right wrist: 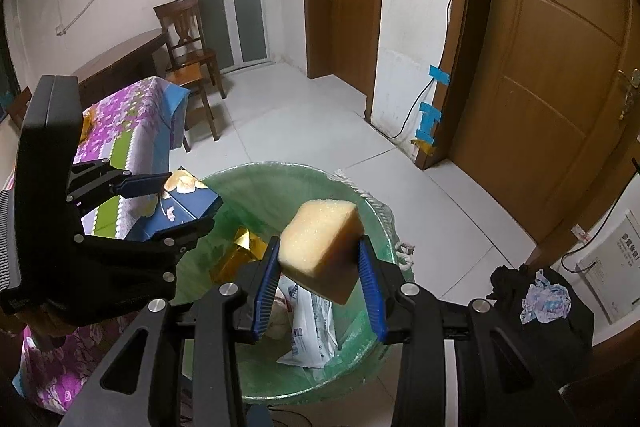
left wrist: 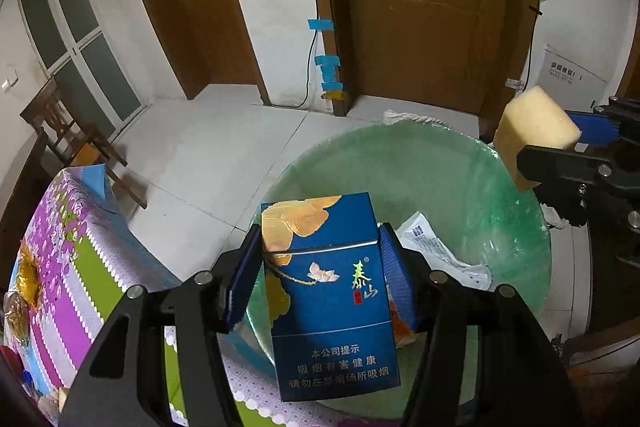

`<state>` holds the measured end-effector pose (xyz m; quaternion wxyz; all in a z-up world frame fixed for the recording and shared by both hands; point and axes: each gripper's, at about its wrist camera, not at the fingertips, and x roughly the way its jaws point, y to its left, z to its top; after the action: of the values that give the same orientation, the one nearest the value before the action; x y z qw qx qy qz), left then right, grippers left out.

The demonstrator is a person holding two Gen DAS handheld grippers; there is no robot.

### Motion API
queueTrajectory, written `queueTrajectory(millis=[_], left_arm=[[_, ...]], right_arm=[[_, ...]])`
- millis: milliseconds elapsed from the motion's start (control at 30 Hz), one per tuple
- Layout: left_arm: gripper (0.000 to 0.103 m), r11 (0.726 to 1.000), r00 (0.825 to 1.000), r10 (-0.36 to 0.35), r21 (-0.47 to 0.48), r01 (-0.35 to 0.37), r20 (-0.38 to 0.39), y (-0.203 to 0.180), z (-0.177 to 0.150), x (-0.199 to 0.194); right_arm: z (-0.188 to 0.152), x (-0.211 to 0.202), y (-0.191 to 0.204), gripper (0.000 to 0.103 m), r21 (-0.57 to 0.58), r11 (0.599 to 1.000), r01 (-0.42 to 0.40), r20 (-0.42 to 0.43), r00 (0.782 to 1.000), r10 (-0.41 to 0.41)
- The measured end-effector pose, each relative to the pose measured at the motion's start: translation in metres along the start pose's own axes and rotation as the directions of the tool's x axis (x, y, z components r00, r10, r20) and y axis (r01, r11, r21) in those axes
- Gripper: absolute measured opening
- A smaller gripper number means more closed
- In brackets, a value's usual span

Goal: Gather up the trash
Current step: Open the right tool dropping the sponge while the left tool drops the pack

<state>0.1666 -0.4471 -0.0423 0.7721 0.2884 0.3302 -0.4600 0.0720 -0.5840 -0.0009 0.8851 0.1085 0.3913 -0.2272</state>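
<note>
Pack [left wrist: 332,291]: blue cigarette carton, judged light, stiff, crushable; left gripper [left wrist: 320,275] jaws closed on its narrow sides, over the bin [left wrist: 400,163].
Sponge [right wrist: 320,247]: yellow foam, judged soft, very light; right gripper [right wrist: 320,287] jaws pinching opposite faces, above the bin's rim.

The left gripper [left wrist: 320,267] is held forward with its 2 blue-padded fingers [left wrist: 240,277] closed against the sides of a blue cigarette pack [left wrist: 330,301], which is kept upright between them. The black linkage arms are seen spread wide behind the pads. The right gripper [right wrist: 320,269] is held alongside, to the right of the left one, its 2 blue pads [right wrist: 266,285] pressed against a yellow sponge [right wrist: 322,245] that is carried tilted. In the right wrist view, the left gripper's body is seen at the left edge.
</note>
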Motion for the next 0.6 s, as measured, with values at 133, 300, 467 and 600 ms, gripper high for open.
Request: queueTrajectory(millis=[133, 300, 467, 600], left_arm=[[0.061, 1.0, 1.0, 0.017, 0.008, -0.017, 0.008, 0.0016, -0.0007, -0.0015], [0.073, 1.0, 1.0, 0.022, -0.005, -0.022, 0.003, 0.0031, -0.0011, -0.0024], [0.073, 0.999, 0.999, 0.031, 0.008, -0.031, 0.008, -0.0019, -0.0006, -0.0029], [0.073, 0.999, 0.999, 0.04, 0.012, -0.04, 0.009, -0.0035, -0.0011, -0.0031]], right_arm=[[0.0037, 0.0045, 0.0063, 0.055, -0.018, 1.0, 0.012, 0.009, 1.0, -0.011], [0.0035, 0.0065, 0.0108, 0.073, -0.037, 0.999, 0.018, 0.026, 1.0, -0.017], [-0.0004, 0.008, 0.006, 0.072, -0.016, 1.0, 0.016, 0.026, 1.0, -0.015], [-0.0038, 0.0078, 0.0017, 0.072, -0.012, 1.0, 0.021, 0.022, 1.0, -0.021]])
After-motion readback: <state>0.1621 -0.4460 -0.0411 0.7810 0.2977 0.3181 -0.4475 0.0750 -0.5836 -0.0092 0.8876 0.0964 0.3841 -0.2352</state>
